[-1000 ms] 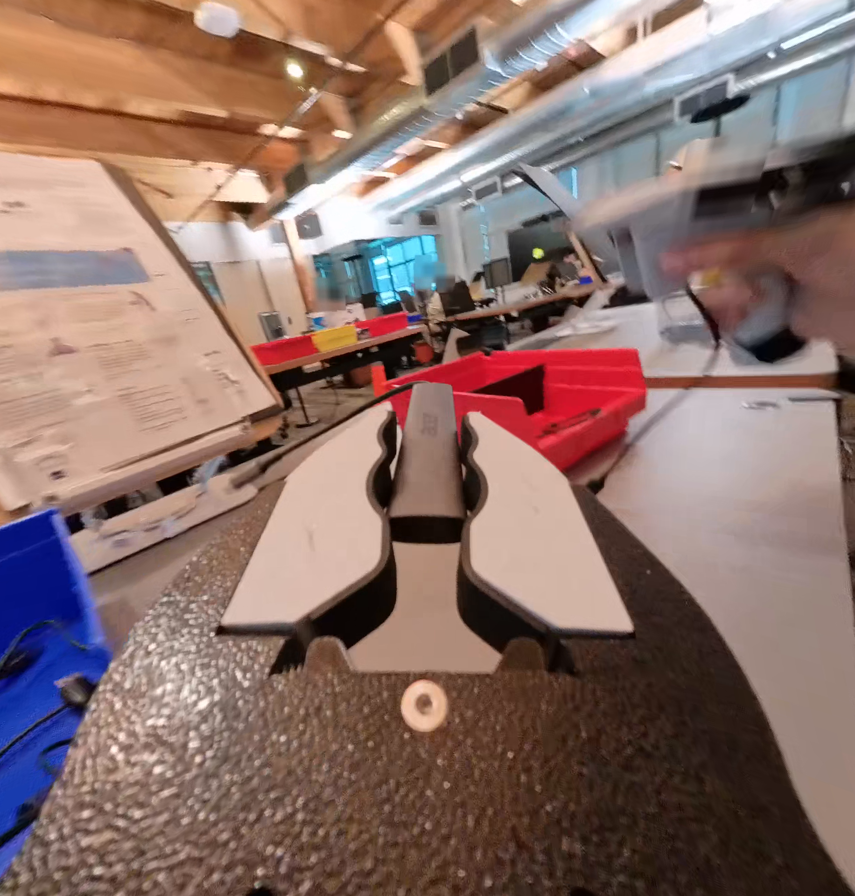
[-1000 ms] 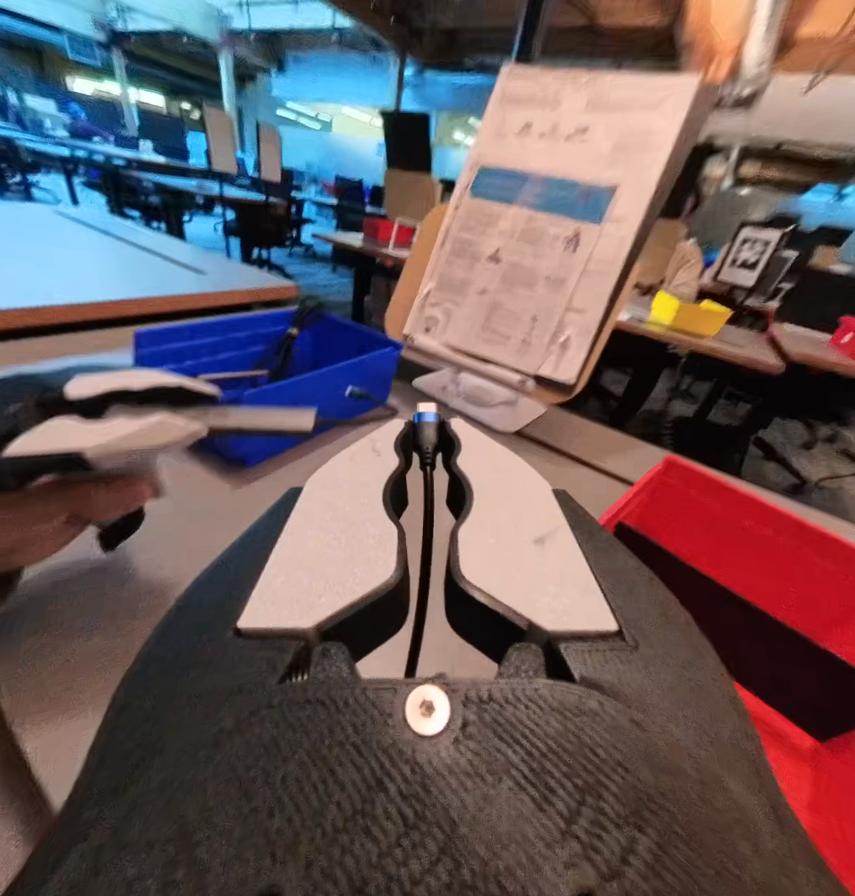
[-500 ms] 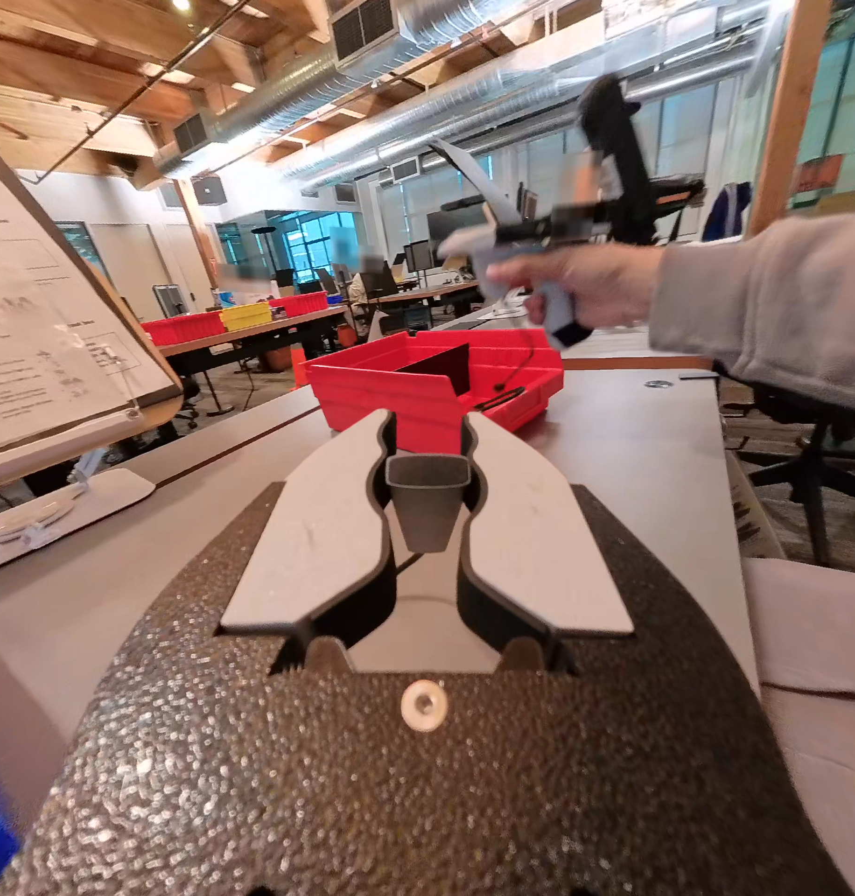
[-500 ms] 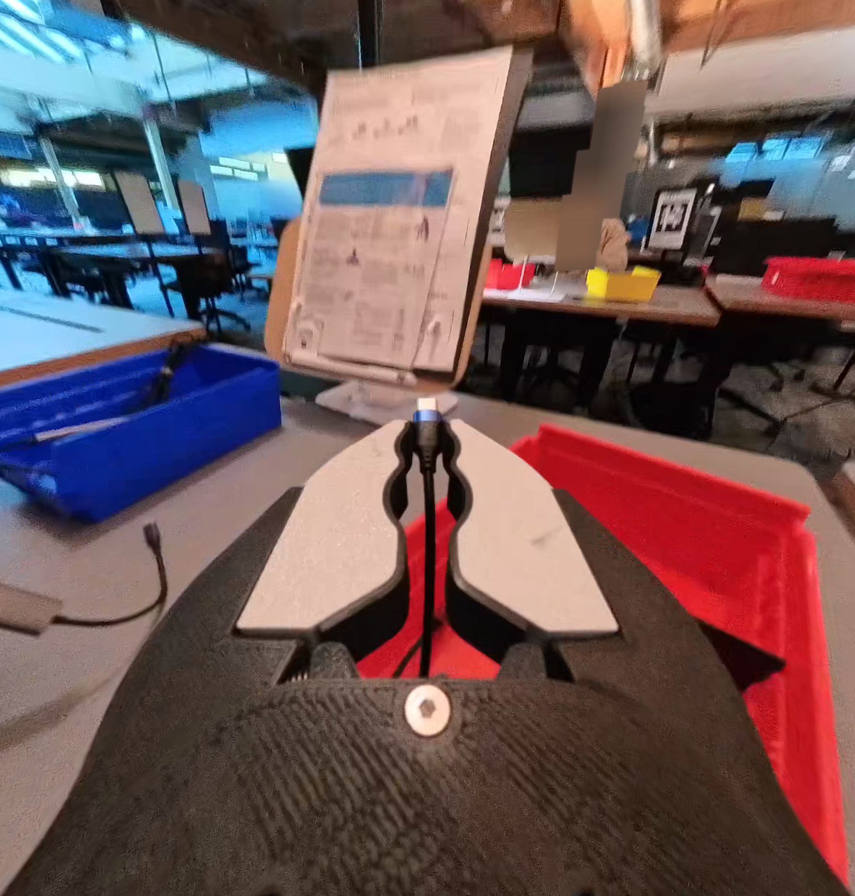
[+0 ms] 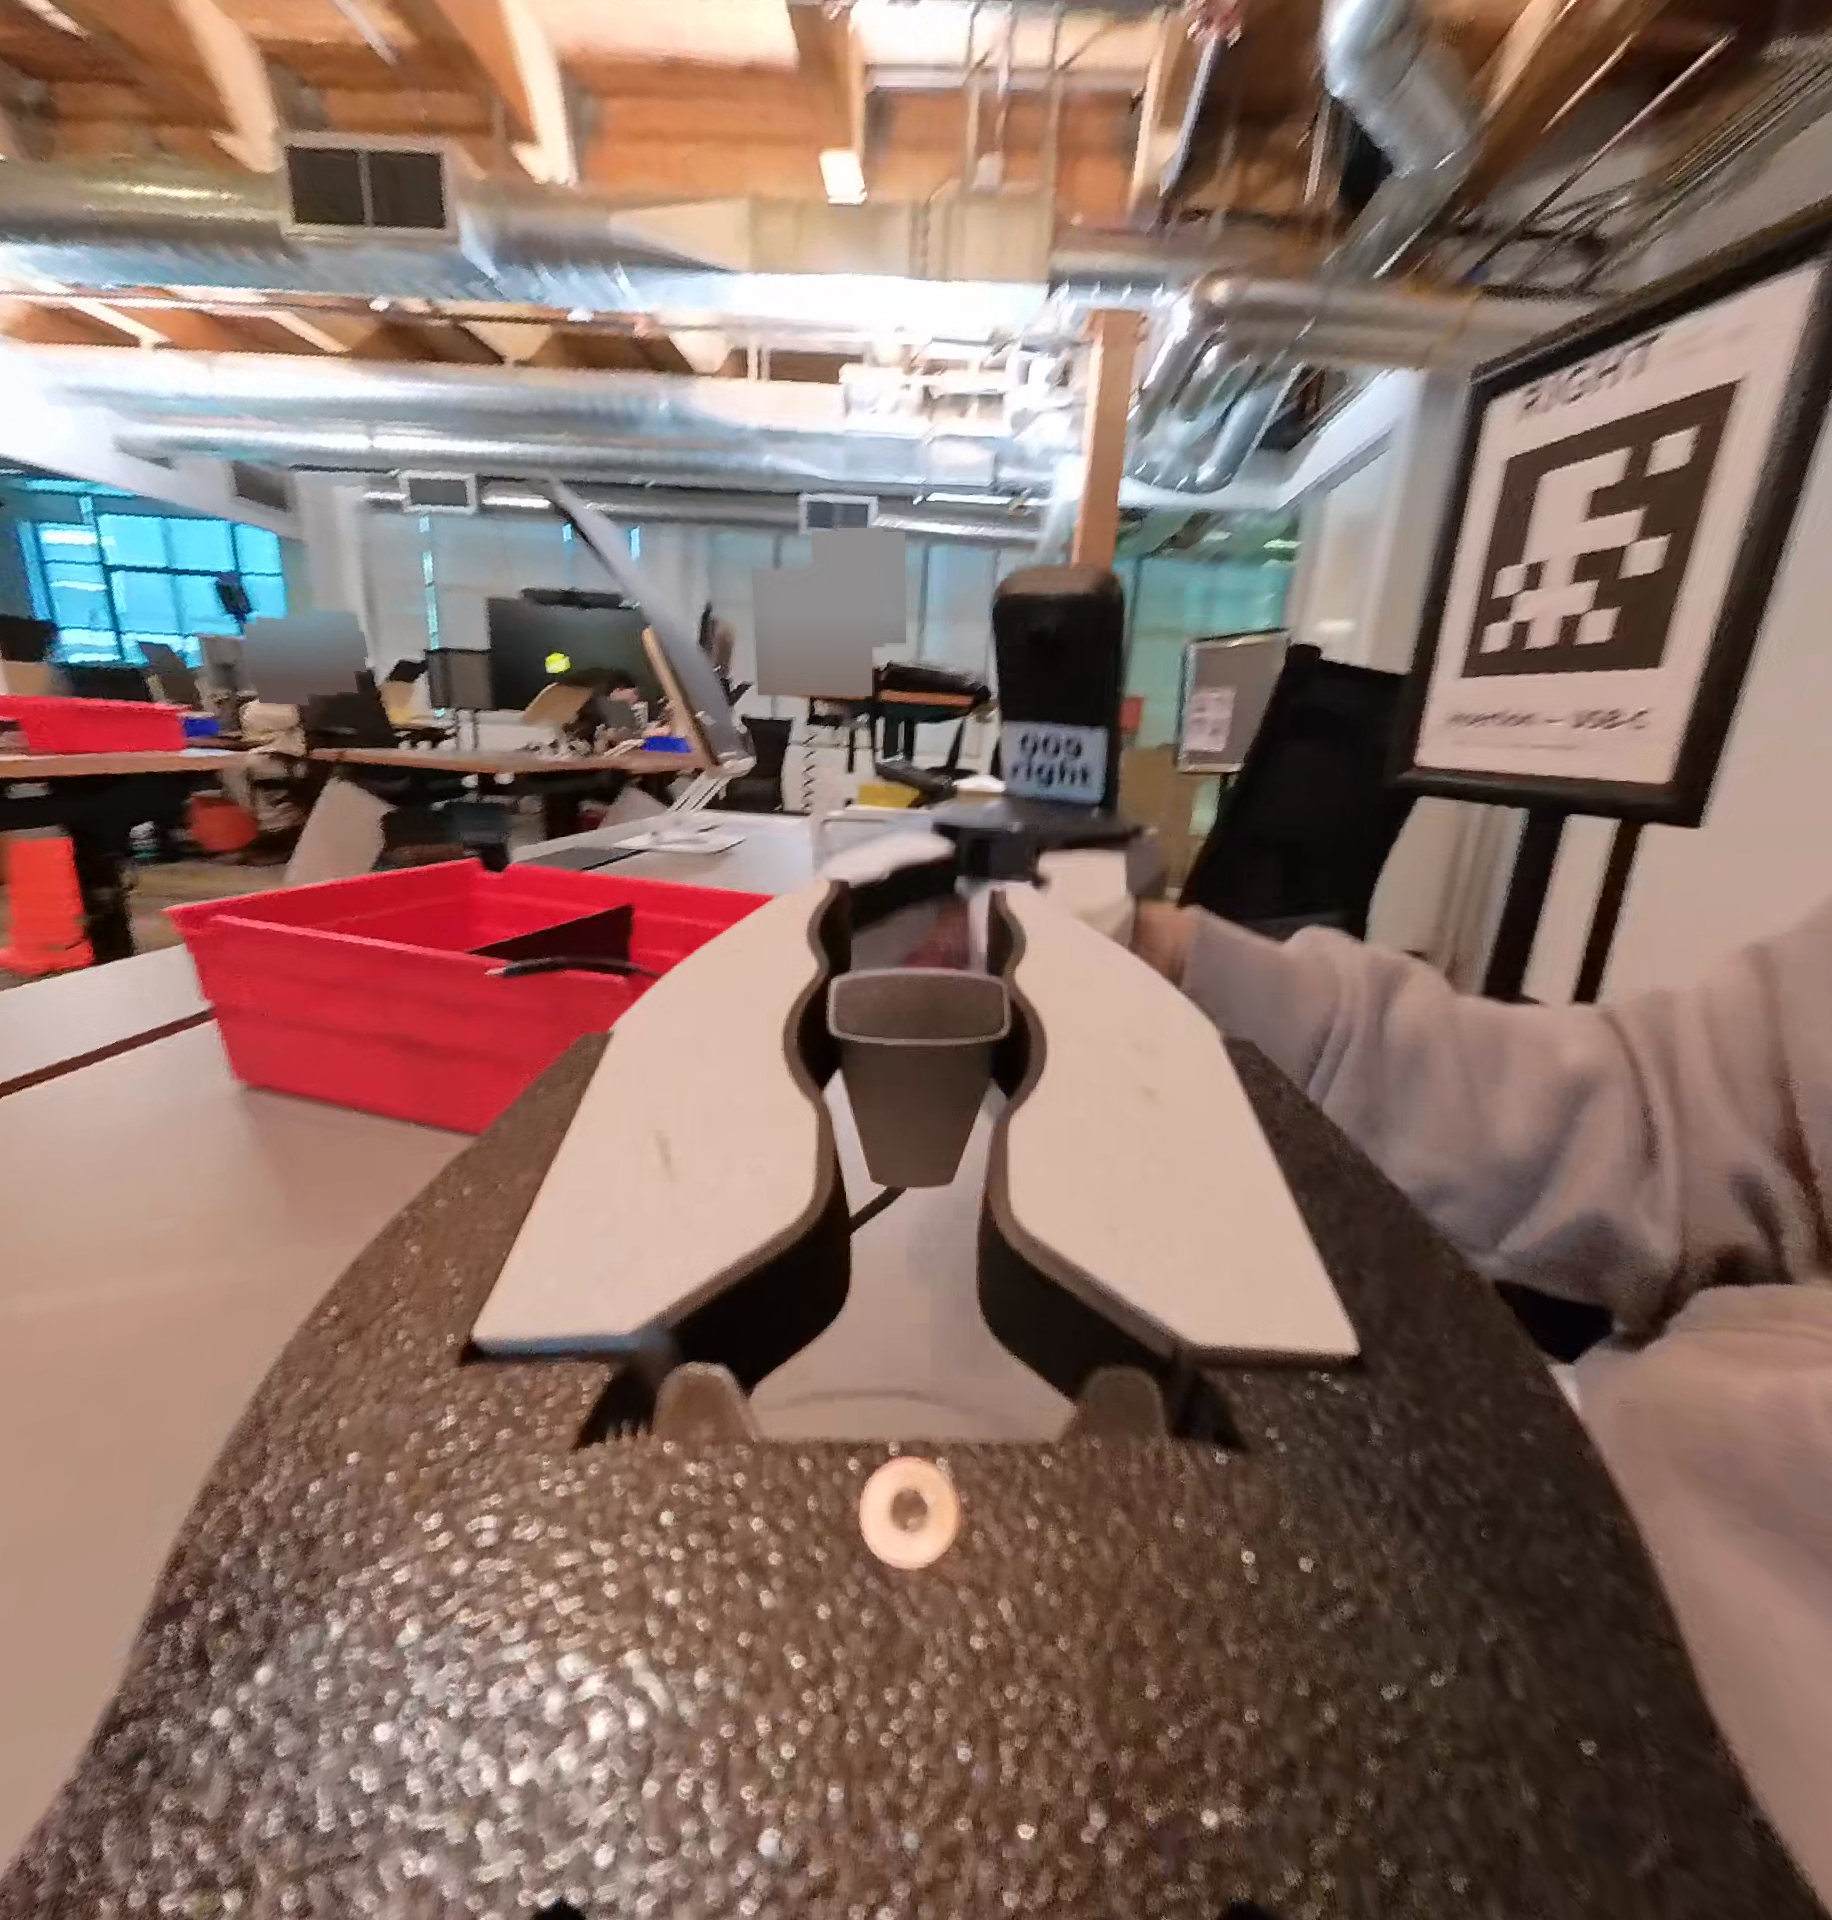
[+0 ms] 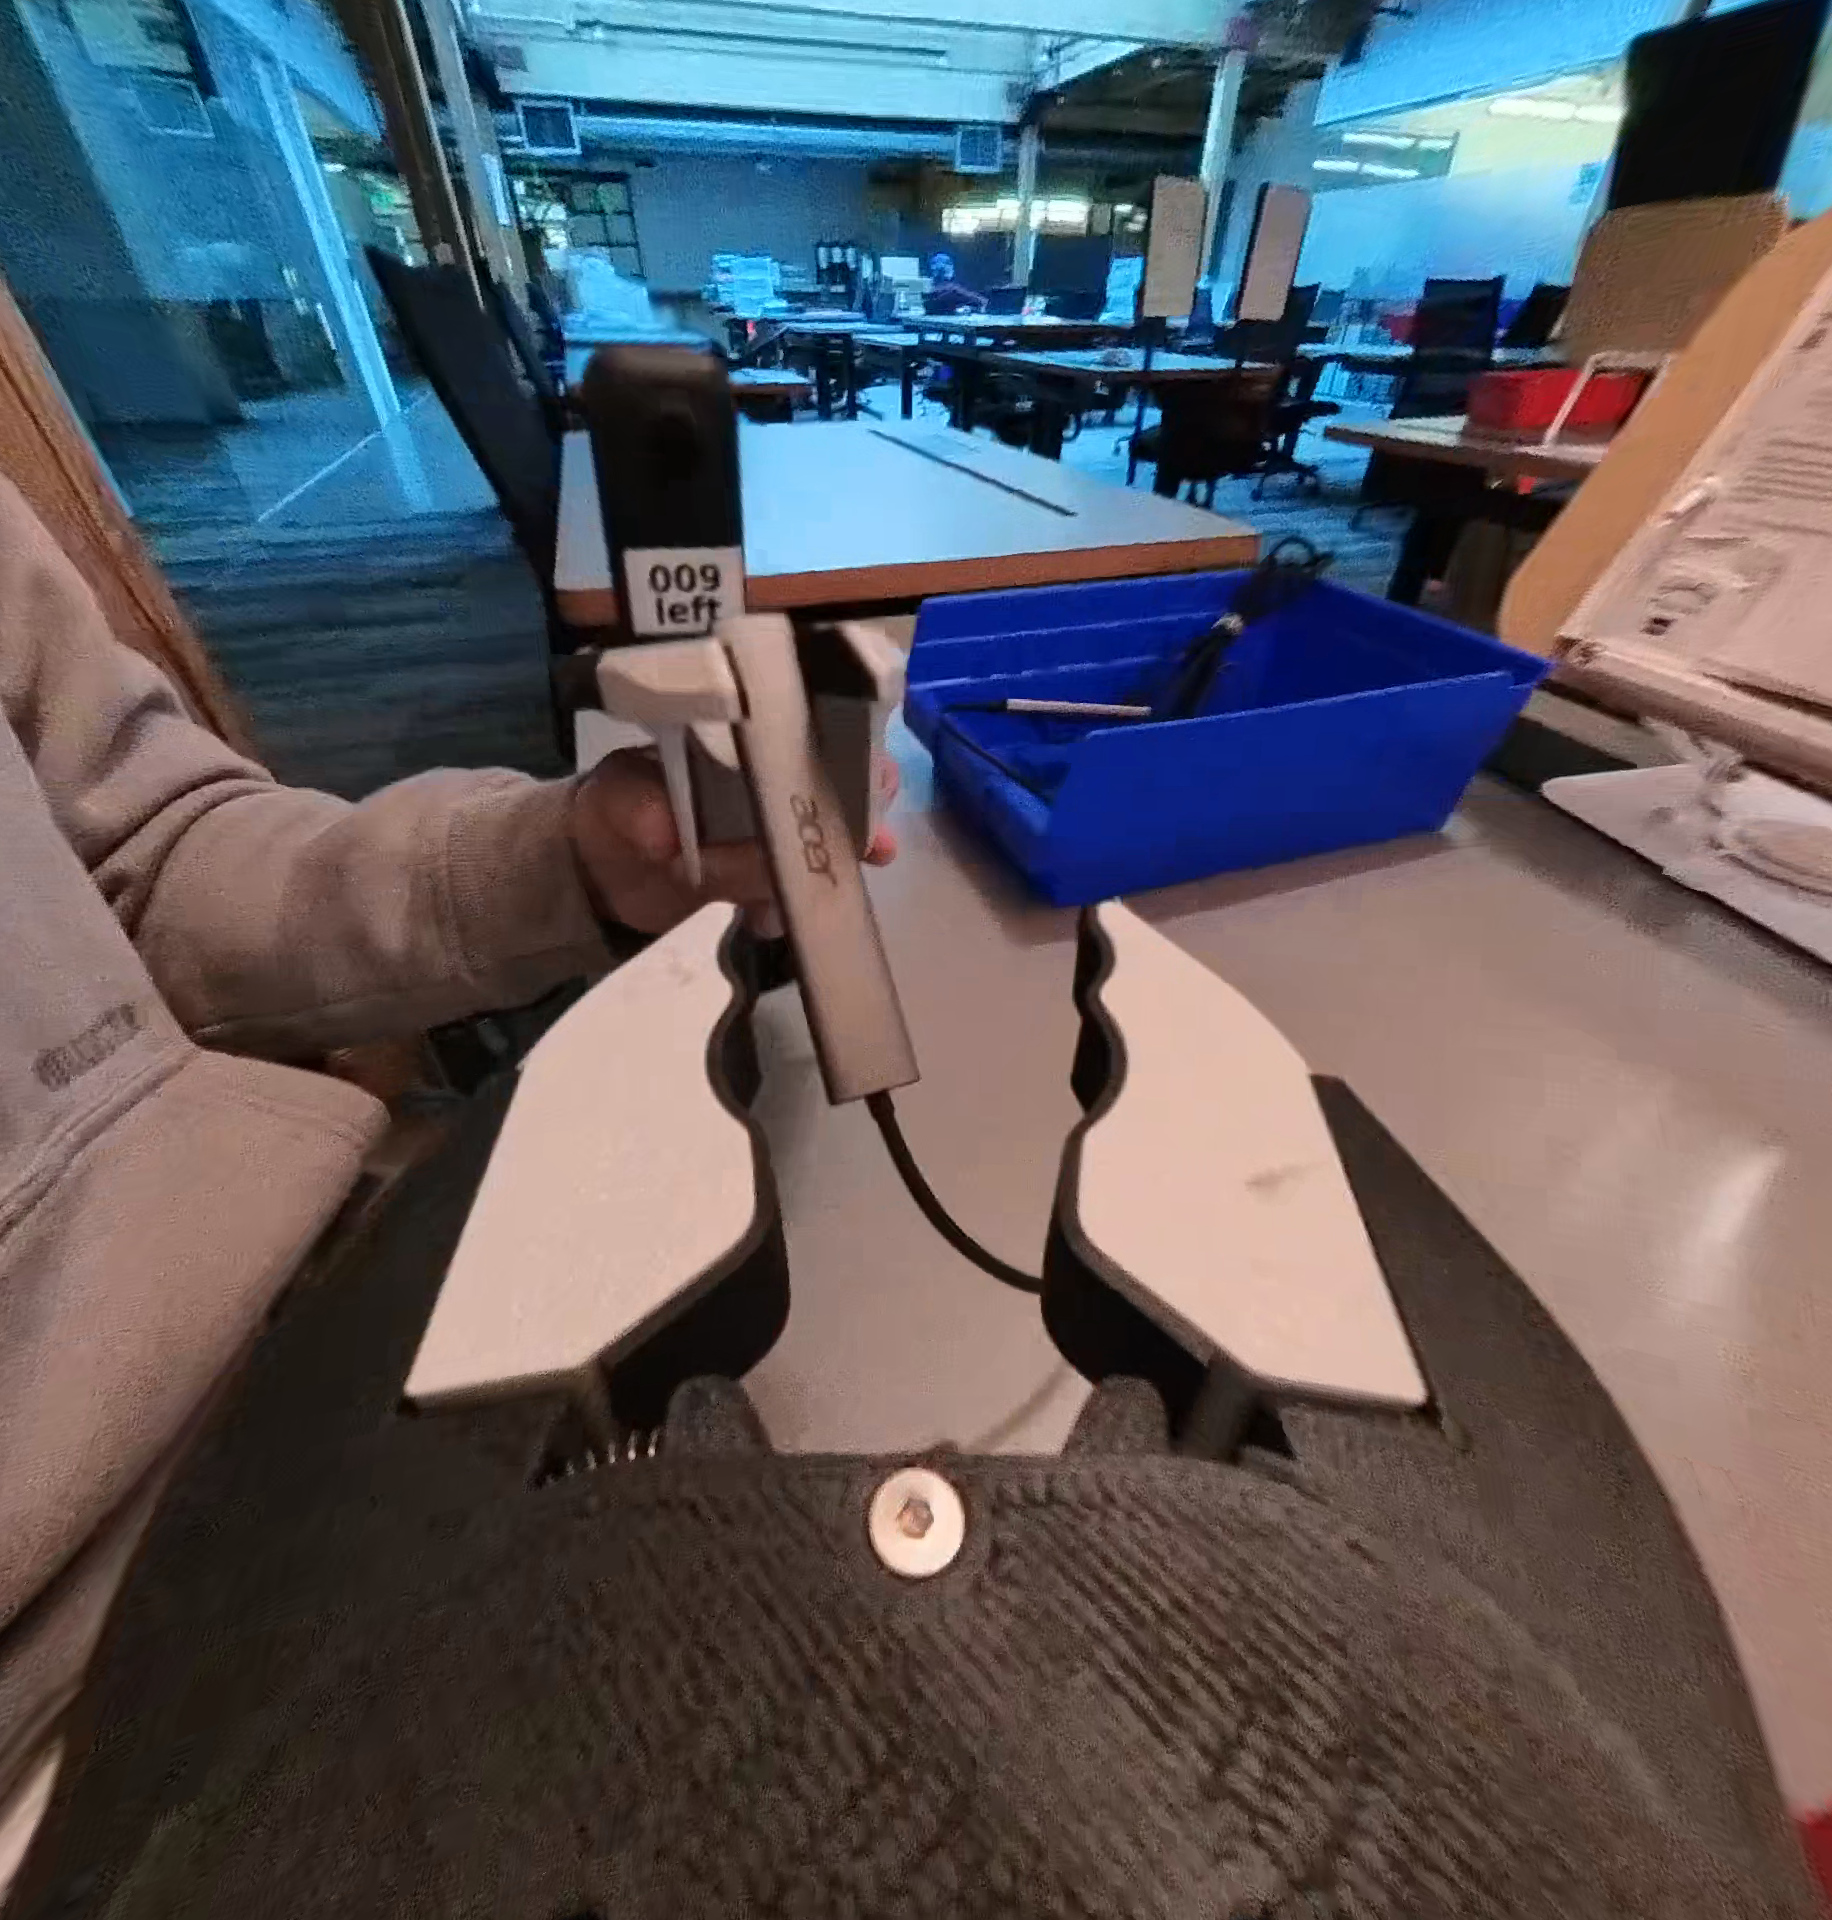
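Observation:
My left gripper (image 5: 914, 904) is shut on a slim grey hub (image 5: 917, 1039), seen end-on between its fingers. In the right wrist view the hub (image 6: 818, 862) hangs tilted down from the left gripper (image 6: 766, 675), and its black cable (image 6: 943, 1216) trails from the lower end. My right gripper (image 6: 909, 920) is open and empty. Its fingers stand wide on either side of the hub's lower end without touching it. The right gripper (image 5: 943, 852) also shows blurred just beyond the left fingertips.
A red bin (image 5: 372, 987) sits on the grey table (image 5: 112, 1195) to the left. A blue bin (image 6: 1255, 769) with cables stands behind, a document stand (image 6: 1722, 582) to its right. A framed marker sign (image 5: 1598, 540) stands at right. The person's grey sleeves (image 6: 216, 883) flank the grippers. The grippers' ends are close to 5 cm from one another.
My right gripper has opened and no longer holds the blue-ringed cable plug. Both grippers have swung round to face each other, and the hub now sits between the right fingers.

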Demonstrator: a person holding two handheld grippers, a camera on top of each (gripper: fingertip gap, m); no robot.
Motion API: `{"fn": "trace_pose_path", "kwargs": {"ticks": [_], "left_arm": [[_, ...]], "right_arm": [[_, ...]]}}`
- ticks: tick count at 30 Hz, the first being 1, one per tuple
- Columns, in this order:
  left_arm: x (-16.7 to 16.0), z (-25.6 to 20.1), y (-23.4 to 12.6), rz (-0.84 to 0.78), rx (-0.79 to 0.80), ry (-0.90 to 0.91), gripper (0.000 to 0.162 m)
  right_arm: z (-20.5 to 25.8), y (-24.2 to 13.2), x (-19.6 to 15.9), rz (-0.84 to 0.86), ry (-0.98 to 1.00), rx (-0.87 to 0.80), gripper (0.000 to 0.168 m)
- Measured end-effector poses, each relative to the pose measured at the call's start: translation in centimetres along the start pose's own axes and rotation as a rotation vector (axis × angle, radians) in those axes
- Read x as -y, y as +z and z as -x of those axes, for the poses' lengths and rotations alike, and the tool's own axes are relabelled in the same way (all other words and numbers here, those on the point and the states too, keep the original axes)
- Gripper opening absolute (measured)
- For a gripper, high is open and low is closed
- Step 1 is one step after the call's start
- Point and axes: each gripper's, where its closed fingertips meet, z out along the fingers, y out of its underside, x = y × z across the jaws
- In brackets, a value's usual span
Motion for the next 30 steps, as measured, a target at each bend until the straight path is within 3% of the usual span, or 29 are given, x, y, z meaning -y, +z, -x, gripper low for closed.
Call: {"fn": "trace_pose_path", "kwargs": {"ticks": [4,7,8,14,16,19,22,25,30], "left_arm": [[1.0,-0.8,-0.3,-0.046,-0.051,-0.004,0.025],[1.3,-1.0,-0.4,-0.068,-0.064,0.000,0.025],[1.4,-1.1,-0.4,-0.076,-0.067,-0.001,0.025],[0.9,-0.3,-0.9,-0.091,-0.037,0.009,0.026],[0.7,0.5,-1.0,-0.088,0.037,0.056,0.050],[0.9,1.8,-1.3,-0.096,0.144,0.110,0.073],[0.0,2.9,-1.5,-0.059,0.214,0.126,0.078],[-1.7,3.3,-1.3,0.007,0.225,0.120,0.074],[-2.7,3.3,-0.8,0.022,0.216,0.103,0.065]], "right_arm": [[1.9,2.7,-3.3,0.087,0.014,0.081,0.058],[2.7,3.5,-3.4,0.048,0.014,0.123,0.028],[2.7,3.5,-3.3,0.038,0.003,0.116,0.025],[2.1,2.6,-2.3,0.081,-0.129,0.063,0.024],[1.2,1.8,-1.5,0.107,-0.203,0.001,0.024],[-2.1,-0.5,0.8,0.138,-0.315,-0.167,0.024],[-6.6,-3.8,4.7,0.127,-0.407,-0.355,0.024],[-11.4,-7.5,9.8,0.092,-0.507,-0.544,0.024],[-19.6,-11.3,14.4,0.044,-0.460,-0.555,0.024]]}}
